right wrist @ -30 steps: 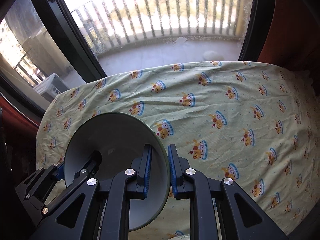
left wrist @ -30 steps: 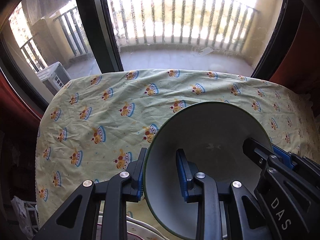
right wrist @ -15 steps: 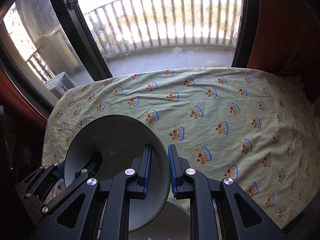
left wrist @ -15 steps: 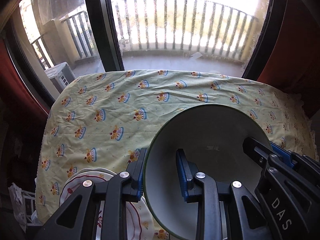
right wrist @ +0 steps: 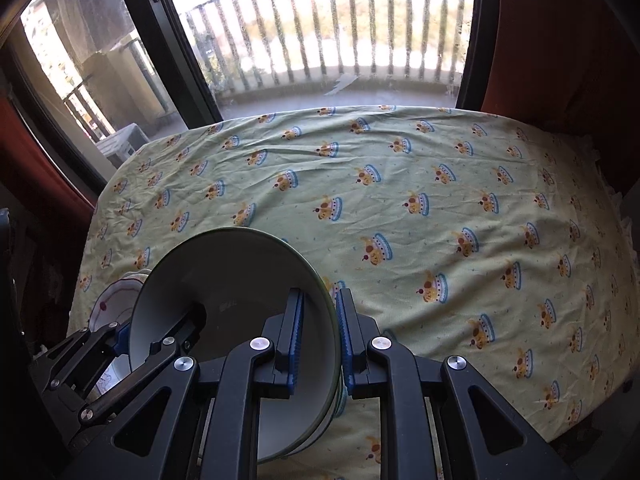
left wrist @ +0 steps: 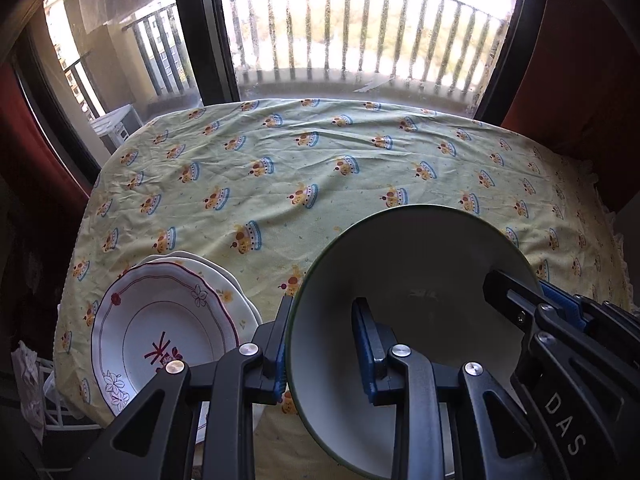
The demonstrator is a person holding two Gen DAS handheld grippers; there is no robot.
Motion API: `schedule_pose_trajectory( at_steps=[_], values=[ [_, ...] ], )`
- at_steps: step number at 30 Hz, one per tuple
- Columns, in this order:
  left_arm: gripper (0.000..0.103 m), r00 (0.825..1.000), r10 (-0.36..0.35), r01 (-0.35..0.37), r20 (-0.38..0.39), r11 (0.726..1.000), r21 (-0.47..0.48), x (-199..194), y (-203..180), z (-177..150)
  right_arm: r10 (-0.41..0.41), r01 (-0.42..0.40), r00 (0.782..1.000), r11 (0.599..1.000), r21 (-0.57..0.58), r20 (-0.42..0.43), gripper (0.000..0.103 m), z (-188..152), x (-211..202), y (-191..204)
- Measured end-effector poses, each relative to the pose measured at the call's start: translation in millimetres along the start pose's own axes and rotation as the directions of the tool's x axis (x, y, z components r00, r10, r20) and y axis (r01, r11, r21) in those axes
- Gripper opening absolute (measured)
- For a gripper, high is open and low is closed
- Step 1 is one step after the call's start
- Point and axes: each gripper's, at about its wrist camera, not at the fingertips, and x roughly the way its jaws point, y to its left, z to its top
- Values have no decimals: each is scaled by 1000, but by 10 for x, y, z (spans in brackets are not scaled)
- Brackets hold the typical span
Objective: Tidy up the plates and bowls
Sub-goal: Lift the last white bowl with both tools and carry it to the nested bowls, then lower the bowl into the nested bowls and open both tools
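Observation:
A large white bowl with a green rim (left wrist: 416,280) is held above the table by both grippers. My left gripper (left wrist: 324,344) is shut on its left rim. My right gripper (right wrist: 320,336) is shut on its right rim, and the bowl fills the lower left of the right wrist view (right wrist: 232,292). The right gripper's fingers (left wrist: 520,300) show at the bowl's far side in the left wrist view. A stack of white plates with a red scalloped line and flower print (left wrist: 160,328) lies at the table's near left corner, left of the bowl.
The table wears a pale yellow cloth with crown prints (left wrist: 320,168). A second bowl (right wrist: 328,412) lies partly hidden under the held one. A window with dark frames (left wrist: 208,32) and red curtains (right wrist: 560,40) stands behind the table.
Both grippers have pulled back and up with the bowl. The plate stack and more of the table's near edge have come into view.

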Motion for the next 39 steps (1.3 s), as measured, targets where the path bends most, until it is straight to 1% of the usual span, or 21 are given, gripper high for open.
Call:
schedule_pose_trajectory(
  at_steps=[8, 11, 17, 24, 28, 30, 32, 33, 35, 37, 38, 39],
  values=[
    [27, 997, 21, -23, -72, 1000, -17, 167, 21, -224, 12, -13, 997, 1000, -8, -73, 20, -236, 190, -32],
    [27, 997, 38, -38, -68, 999, 0, 189, 5, -252, 13, -14, 995, 1000, -9, -95, 20, -285, 262, -25],
    [27, 996, 41, -42, -74, 999, -5, 223, 21, -253, -4, 1, 996, 999, -32, -91, 20, -291, 311, 0],
    [27, 994, 36, -35, -103, 999, 4, 353, 7, -270, -25, 22, 995, 999, -34, -96, 20, -300, 400, 4],
    [27, 994, 21, -19, -104, 1000, 14, 395, 29, -265, -38, 37, 995, 999, -12, -90, 22, -316, 446, -6],
    [27, 994, -7, 9, -112, 1000, 14, 414, 56, -260, -56, 56, 995, 998, -6, -84, 23, -318, 446, 28],
    [36, 990, -45, 48, -131, 999, 20, 441, 70, -254, -64, 64, 995, 998, 4, -78, 25, -323, 449, 51],
    [38, 989, -61, 65, -134, 997, 28, 444, 70, -249, -68, 69, 995, 997, 15, -77, 26, -328, 444, 52],
    [46, 986, -94, 101, -139, 994, 48, 455, 64, -237, -71, 74, 994, 997, 28, -80, 27, -334, 441, 46],
    [50, 982, -117, 129, -150, 989, 71, 472, 60, -221, -74, 79, 992, 996, 44, -98, 29, -337, 454, 41],
    [52, 979, -130, 144, -156, 986, 79, 482, 66, -211, -77, 83, 991, 995, 55, -108, 33, -341, 458, 37],
    [53, 976, -146, 161, -162, 983, 84, 488, 81, -203, -87, 95, 990, 993, 67, -115, 40, -344, 458, 33]
  ],
)
